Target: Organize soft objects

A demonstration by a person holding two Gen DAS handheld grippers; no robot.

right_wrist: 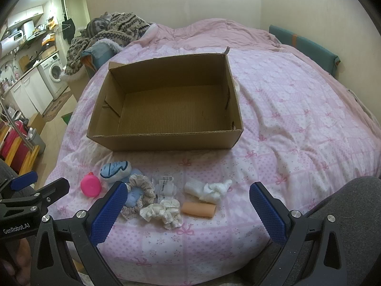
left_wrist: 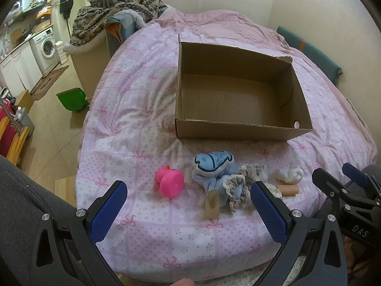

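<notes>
Both claws, left gripper (left_wrist: 188, 205) and right gripper (right_wrist: 188, 205), hang apart and empty above light, squashy toys like the pink duck (left_wrist: 169, 182), lying before the empty box (right_wrist: 166, 109); pinch its middle.

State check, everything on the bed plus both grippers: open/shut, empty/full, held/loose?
cardboard box: open top, empty, upright on the quilt
pink toy: loose, on its side
blue plush: loose, atop blue cloth
beige scrunchie: loose
cream scrunchie: loose
white sock: loose, crumpled
peach tube: loose, lying flat
left gripper: open, empty
right gripper: open, empty
</notes>
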